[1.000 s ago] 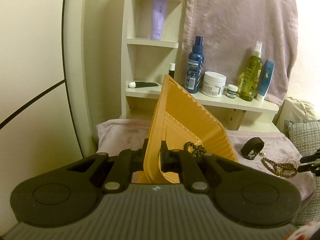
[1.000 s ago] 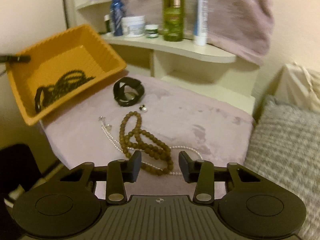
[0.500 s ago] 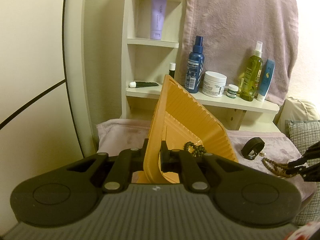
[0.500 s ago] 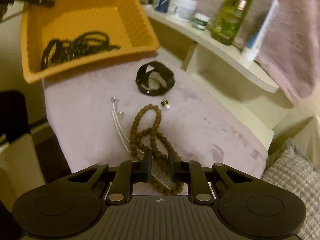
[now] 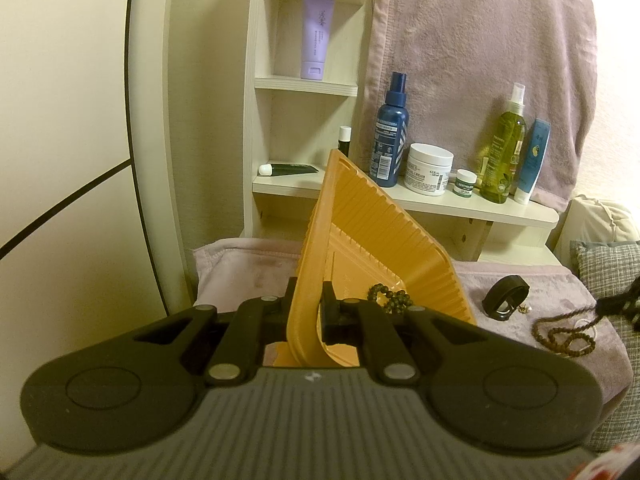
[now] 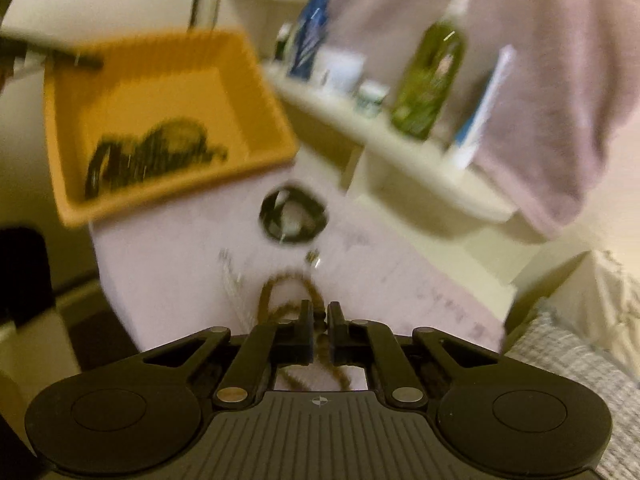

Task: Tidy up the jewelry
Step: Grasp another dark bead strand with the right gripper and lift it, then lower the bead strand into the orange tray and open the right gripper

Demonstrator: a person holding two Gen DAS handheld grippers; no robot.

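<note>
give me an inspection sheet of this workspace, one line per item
surface: mauve cloth-covered top, jewelry lying loose on it
job's things: orange tray tilted up, dark beads inside; brown bead necklace, black band, a small earring and a pearl strand on the cloth
clutter: bottles, tubes and a cream jar on the shelf
grippers: left tongs clamped on the tray rim; right tongs closed on the brown bead necklace
cables: nothing seen
surroundings: white shelf unit, hanging mauve towel, checked cushion
</note>
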